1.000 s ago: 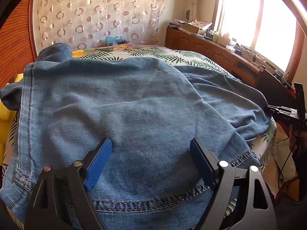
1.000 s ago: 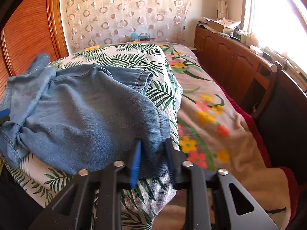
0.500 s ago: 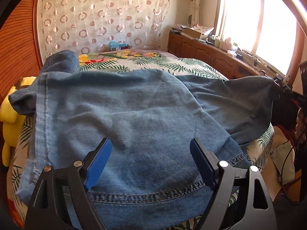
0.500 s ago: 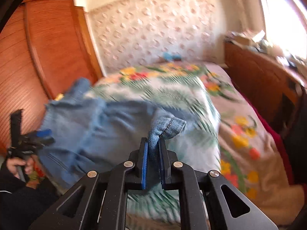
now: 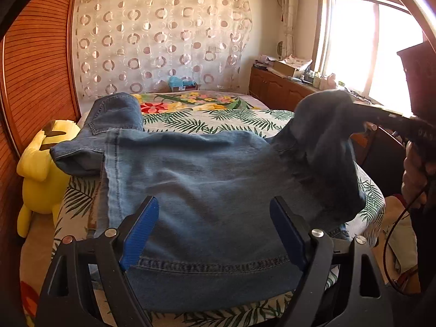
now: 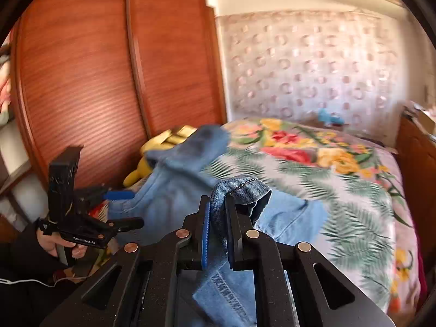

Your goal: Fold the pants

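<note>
Blue denim pants (image 5: 207, 188) lie spread over the near end of the bed (image 5: 218, 120). My left gripper (image 5: 212, 229) is open, its blue-padded fingers wide apart above the waistband stitching. My right gripper (image 6: 218, 218) is shut on a pant-leg hem (image 6: 242, 188) and holds it lifted above the bed. In the left wrist view that lifted leg (image 5: 324, 125) hangs raised at the right from the right gripper (image 5: 351, 103). In the right wrist view the left gripper (image 6: 120, 207) shows open at the left edge of the pants (image 6: 174, 190).
A yellow plush toy (image 5: 41, 169) sits at the bed's left side against the wooden wardrobe (image 5: 35, 62). A wooden sideboard (image 5: 280, 90) with clutter runs under the window at the right. The floral and palm-leaf bedspread (image 6: 340, 179) covers the bed.
My right gripper has closed on the pant-leg hem, lifted it off the bed and swung it up and leftward. My left gripper stays open and has pulled back a little.
</note>
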### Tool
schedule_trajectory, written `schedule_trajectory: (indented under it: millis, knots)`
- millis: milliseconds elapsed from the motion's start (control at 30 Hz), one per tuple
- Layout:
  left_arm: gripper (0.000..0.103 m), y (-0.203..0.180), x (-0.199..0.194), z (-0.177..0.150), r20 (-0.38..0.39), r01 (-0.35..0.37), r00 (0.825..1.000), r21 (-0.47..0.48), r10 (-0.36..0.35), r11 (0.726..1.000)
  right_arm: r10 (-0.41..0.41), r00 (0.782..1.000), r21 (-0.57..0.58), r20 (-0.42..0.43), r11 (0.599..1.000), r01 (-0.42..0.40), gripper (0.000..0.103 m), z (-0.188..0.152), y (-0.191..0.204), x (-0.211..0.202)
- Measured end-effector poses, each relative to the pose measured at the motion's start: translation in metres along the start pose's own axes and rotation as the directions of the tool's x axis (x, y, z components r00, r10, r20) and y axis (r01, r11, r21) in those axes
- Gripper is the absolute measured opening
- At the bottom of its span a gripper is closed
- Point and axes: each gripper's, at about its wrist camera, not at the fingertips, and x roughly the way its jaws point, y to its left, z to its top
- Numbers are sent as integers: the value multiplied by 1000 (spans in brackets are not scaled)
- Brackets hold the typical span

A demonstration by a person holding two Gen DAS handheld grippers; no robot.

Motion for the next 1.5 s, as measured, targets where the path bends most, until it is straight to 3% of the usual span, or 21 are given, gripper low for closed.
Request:
schedule_trajectory:
  millis: [133,200,433,533,800,867,933,1000,1267,1300,1333,1367,1500]
  knots:
    - [84,8,3,-7,-14,1,1000,-24,-1,1000,33,997,-5,-72,999,-34,10,-2,7,41]
    - [84,10,7,-9,-19,0,1000,-26,-1,1000,42,993,-18,-107,999,-44,16,-3,5,55]
    - [84,5,20,-12,-40,30,999,-35,-32,999,-67,990,21,-124,997,70,29,-3,-21,69]
    - [84,-2,24,-11,-38,41,998,-26,-42,999,-125,983,41,-137,990,132,40,-12,-30,69]
    - [84,-16,40,-8,-56,66,996,14,-65,998,-144,968,96,-205,981,166,42,-36,-30,86]
    - [77,-15,43,-8,-65,81,995,20,-79,997,-132,967,111,-217,981,158,42,-40,-29,85]
    - [57,-15,47,-8,-80,93,993,21,-91,995,-119,966,122,-230,981,150,42,-42,-30,92]
    - [46,-15,53,-9,-99,97,991,23,-94,995,-114,962,130,-248,980,150,42,-43,-29,98]
    - [27,-18,67,-14,-147,111,984,37,-104,993,-42,959,202,-282,974,102,42,-49,-34,116]
    - [16,-20,67,-14,-144,114,984,40,-107,993,-33,958,208,-284,973,95,42,-48,-35,118]
    - [10,-21,65,-13,-139,119,984,42,-113,992,-30,959,209,-282,974,92,30,-48,-38,122]
    - [10,-22,62,-12,-129,124,985,42,-117,991,-26,960,201,-279,976,85,11,-45,-36,122]
    - [9,-28,32,3,-53,155,987,40,-153,987,-5,979,167,-204,985,39,3,-21,-34,107]
